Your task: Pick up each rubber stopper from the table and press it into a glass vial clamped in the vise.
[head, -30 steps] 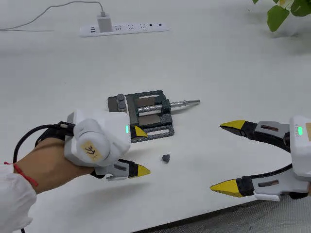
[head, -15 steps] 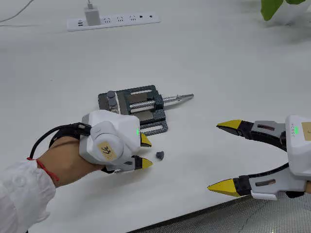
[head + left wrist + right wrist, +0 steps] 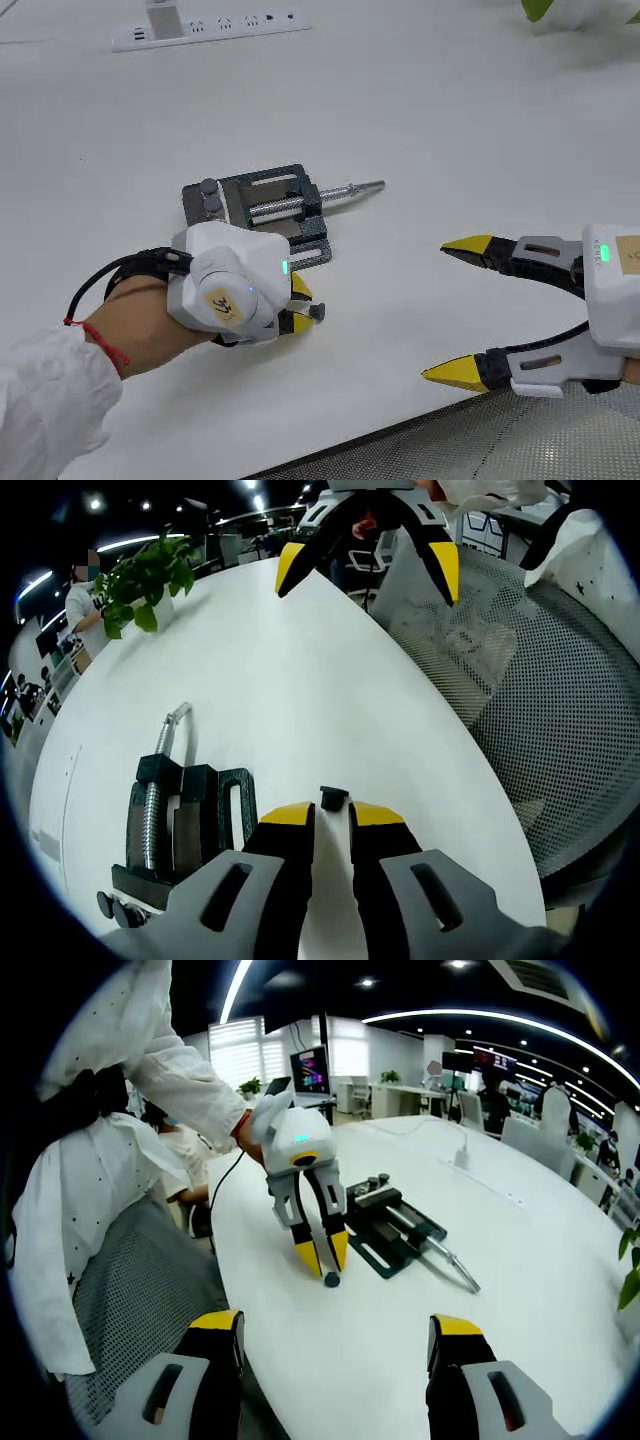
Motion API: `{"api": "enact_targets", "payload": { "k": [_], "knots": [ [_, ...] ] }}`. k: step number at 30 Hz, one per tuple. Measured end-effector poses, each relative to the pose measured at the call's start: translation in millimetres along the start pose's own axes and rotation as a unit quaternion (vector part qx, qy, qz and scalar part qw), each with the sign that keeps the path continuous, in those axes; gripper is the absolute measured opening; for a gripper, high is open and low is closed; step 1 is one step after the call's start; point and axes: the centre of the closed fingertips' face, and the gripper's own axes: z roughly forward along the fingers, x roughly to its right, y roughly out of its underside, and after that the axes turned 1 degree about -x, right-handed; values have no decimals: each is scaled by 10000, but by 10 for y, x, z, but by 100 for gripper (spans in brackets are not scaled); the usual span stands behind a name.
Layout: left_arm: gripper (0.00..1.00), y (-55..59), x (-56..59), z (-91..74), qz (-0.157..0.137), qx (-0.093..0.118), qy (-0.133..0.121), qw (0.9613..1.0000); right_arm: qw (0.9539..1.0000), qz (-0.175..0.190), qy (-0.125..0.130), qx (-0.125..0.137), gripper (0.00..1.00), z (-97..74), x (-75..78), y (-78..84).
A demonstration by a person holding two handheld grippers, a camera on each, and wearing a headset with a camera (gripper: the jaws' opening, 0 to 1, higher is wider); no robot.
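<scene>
On the white surface (image 3: 450, 130), just in front of the vise (image 3: 270, 205), the small dark rubber stopper (image 3: 317, 312) lies at the very tips of the left tool (image 3: 303, 306). That tool's jaws are drawn in to a narrow slot, and in the left gripper view the stopper sits in the mouth of it. Whether it is truly pinched or merely touched, I cannot tell. The risk lies there. A hold by so little of the tips could let the rubber squirt forward or twist askew on lifting. A tilted stopper would meet a vial mouth crooked and pop loose under pressing. Once loose, it could roll toward the surface's near edge, which is not far off. Two grey-topped vials (image 3: 209, 195) stand at the vise's far end, and a hasty approach might knock them. The right tool (image 3: 435, 310) hangs well apart, spread wide and holding nothing.
</scene>
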Motion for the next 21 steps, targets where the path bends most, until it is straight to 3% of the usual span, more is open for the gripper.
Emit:
{"api": "enact_targets", "payload": {
  "k": [21],
  "knots": [
    [4,34,-2,50,88,-87,30,9999,10000,33,17,18,71,31,-20,-85]
  ]
}}
